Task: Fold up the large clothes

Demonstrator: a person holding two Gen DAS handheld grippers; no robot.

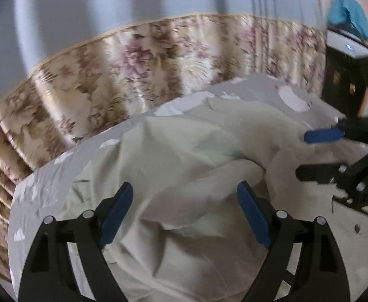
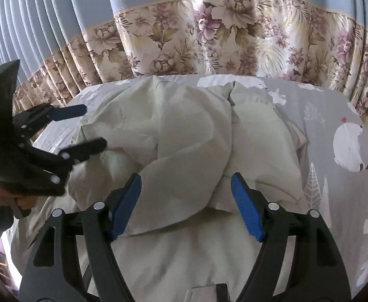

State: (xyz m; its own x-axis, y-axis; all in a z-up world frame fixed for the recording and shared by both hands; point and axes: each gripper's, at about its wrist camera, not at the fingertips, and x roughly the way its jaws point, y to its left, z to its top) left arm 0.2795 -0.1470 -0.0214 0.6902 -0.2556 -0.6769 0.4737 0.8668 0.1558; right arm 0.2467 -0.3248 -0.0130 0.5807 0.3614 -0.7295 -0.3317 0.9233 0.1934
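On the bed (image 2: pixel 339 115), near its far edge, the pale green garment (image 2: pixel 184 136) is lying bunched up. Both tools are hanging wide open, holding nothing: right tool (image 2: pixel 186 201) just above the bunch, left tool (image 1: pixel 185 211) beside it.

Two matching tools on show. The left gripper (image 1: pixel 185 210) is matte black plastic with angular cut-out arms, silver round rivets at the joints and ribbed blue pads (image 1: pixel 253 214) lining its fingers. The right gripper (image 2: pixel 186 205) carries the same black frame, silver rivets and blue ribbed pads. A bit of bare skin shows on the left hand (image 2: pixel 20 200) behind its black handle.
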